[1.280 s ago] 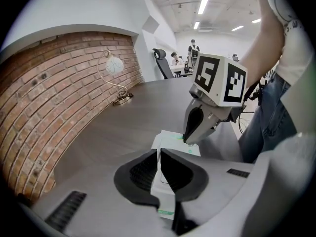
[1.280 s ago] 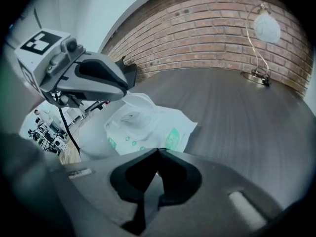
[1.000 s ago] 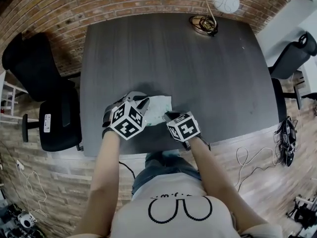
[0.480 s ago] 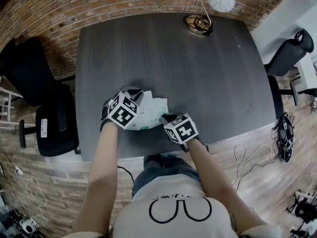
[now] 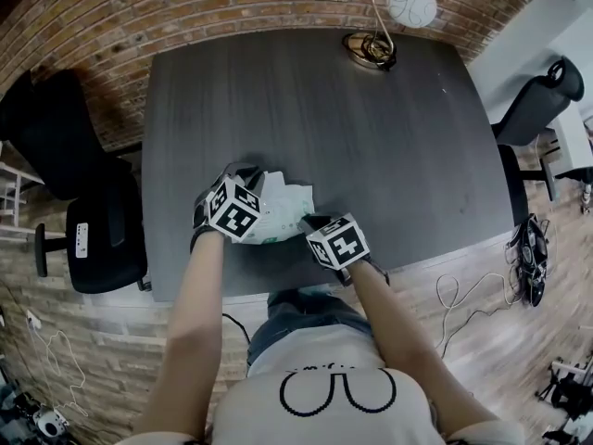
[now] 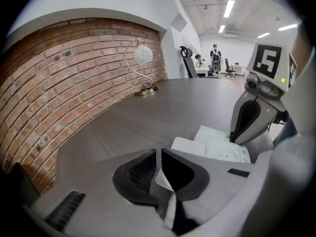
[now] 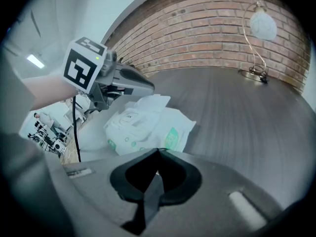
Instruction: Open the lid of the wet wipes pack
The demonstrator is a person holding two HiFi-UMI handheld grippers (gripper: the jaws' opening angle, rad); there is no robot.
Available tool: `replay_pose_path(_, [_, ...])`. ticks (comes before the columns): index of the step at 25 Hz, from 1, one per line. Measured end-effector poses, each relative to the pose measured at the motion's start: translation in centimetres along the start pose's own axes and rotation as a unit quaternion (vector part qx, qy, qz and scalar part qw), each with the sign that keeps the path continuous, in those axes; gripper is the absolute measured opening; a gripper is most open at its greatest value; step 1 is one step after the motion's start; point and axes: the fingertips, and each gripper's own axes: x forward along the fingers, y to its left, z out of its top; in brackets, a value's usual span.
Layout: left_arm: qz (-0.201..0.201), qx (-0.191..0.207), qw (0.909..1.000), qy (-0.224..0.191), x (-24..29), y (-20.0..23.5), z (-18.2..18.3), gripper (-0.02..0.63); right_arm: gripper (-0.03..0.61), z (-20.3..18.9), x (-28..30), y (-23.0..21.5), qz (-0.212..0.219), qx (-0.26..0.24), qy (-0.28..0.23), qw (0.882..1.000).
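The white wet wipes pack (image 5: 285, 208) lies near the front edge of the dark table (image 5: 371, 137). Its white lid flap (image 7: 148, 103) stands raised above the pack (image 7: 148, 127). My left gripper (image 5: 260, 183) is at the pack's left end; a thin white flap (image 6: 189, 144) sits between its jaws, which are opening but still touch it. In the left gripper view the pack (image 6: 224, 151) lies just beyond the left gripper (image 6: 159, 153). My right gripper (image 5: 307, 222) is shut on the pack's near right edge, and its jaws meet right at that edge in the right gripper view (image 7: 158, 152).
A desk lamp (image 5: 406, 6) with a coiled cord stands at the table's far edge. A black office chair (image 5: 93, 221) is to the left and another (image 5: 542, 105) to the right. Cables lie on the wooden floor (image 5: 463, 295).
My left gripper has shifted a little lower and to the left over the pack's left end and rolled slightly. The right gripper and the pack have stayed put.
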Motion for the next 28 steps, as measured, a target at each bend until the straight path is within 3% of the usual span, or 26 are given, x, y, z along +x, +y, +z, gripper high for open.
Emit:
replay_pose_path(7, [0.055, -0.032, 0.9968, -0.048, -4.3, 2.1, 1.5, 0.034, 0.002, 0.0, -0.6, 0.0, -0.005, -0.015, 0.010, 1.000])
replay_pose_path(13, [0.107, -0.069, 0.9862, -0.105, -9.2, 3.4, 2.7, 0.034, 0.003, 0.9, -2.4, 0.1, -0.011, -0.029, -0.005, 1.000])
replay_pose_path(17, [0.134, -0.100, 0.9737, -0.154, -12.6, 3.6, 3.5, 0.034, 0.003, 3.3, -4.5, 0.2, -0.012, -0.033, -0.050, 0.998])
replay_pose_path(22, [0.164, -0.149, 0.9503, -0.219, -16.8, 3.6, 4.7, 0.031, 0.003, 7.5, -8.4, 0.0, -0.034, -0.057, -0.121, 0.990])
replay_pose_path(28, [0.200, -0.155, 0.9301, -0.266, -21.4, 3.7, 6.2, -0.002, 0.003, 13.3, -15.0, 0.7, -0.070, -0.112, -0.242, 0.961])
